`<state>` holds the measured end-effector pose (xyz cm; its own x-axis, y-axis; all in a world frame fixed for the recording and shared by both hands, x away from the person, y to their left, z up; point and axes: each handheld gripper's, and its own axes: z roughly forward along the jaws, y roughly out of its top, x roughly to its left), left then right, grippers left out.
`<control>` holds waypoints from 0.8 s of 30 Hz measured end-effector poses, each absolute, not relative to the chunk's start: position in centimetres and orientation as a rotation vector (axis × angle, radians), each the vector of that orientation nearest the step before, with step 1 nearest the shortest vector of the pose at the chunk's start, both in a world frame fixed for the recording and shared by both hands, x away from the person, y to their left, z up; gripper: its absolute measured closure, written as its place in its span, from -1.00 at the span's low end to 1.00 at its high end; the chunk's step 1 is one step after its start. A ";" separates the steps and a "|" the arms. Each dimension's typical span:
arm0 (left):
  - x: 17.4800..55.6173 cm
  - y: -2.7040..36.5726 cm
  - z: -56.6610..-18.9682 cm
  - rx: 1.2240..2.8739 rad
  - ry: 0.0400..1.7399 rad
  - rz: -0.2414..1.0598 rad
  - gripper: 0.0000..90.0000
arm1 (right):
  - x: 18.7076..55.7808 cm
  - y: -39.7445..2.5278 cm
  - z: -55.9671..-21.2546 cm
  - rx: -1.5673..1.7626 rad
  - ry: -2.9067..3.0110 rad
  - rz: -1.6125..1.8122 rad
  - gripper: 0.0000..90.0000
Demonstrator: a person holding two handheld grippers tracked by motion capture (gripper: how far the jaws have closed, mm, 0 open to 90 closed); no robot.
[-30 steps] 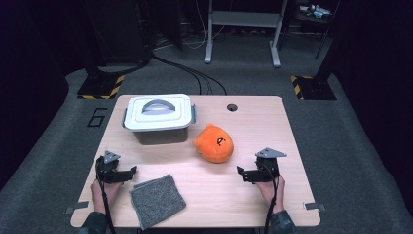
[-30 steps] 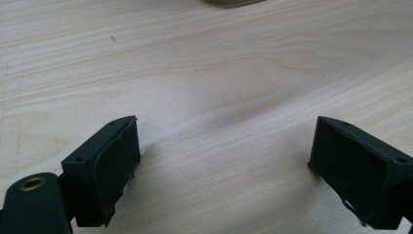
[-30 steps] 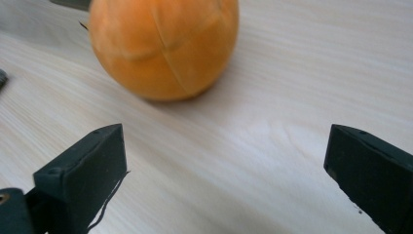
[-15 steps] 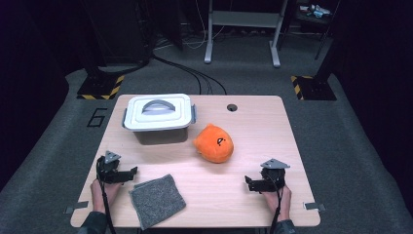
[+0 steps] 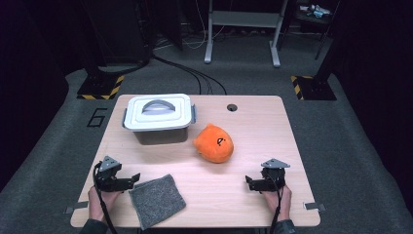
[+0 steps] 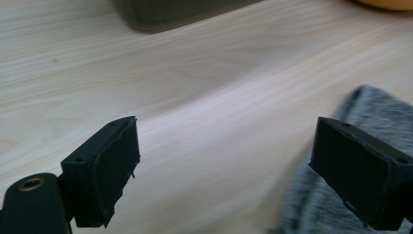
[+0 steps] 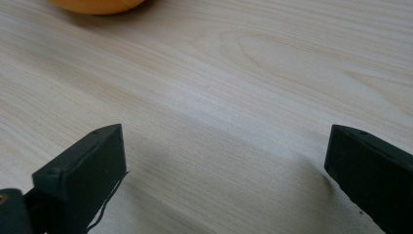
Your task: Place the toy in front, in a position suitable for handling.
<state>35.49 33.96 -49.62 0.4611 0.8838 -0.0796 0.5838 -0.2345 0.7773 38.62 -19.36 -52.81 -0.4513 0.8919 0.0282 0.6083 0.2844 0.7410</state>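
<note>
Count on the table (image 5: 253, 131): one grey cloth (image 5: 157, 200), one lidded white box (image 5: 158, 117), one orange plush toy (image 5: 214, 143), two grippers. Taking the plush toy as landmark: the left gripper (image 5: 130, 177) lies well to its left and nearer the person, jaws spread wide, empty, just beside the cloth's left edge. The box stands near the toy's upper left. The right gripper (image 5: 249, 183) sits to its lower right, jaws wide apart, holding nothing. The left gripper view adds the cloth's (image 6: 341, 170) weave beneath one jaw; the right gripper view shows the toy's (image 7: 97, 5) underside edge.
</note>
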 end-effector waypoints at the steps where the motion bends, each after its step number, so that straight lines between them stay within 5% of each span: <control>1: 35.2 33.7 -49.5 1.936 1.217 0.488 -0.77 | 38.6 -19.3 -52.8 1.350 2.164 0.981 -0.98; 24: 31.5 25.5 -51.1 2.142 1.027 0.353 -0.75 | 38.6 -19.0 -52.9 1.353 2.168 0.953 -0.94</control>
<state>31.52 25.46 -51.13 0.6444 0.7623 -0.0604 0.5639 -0.4203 0.7109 38.60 -19.04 -52.88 -0.4441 0.8959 0.0117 0.6144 0.2950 0.7318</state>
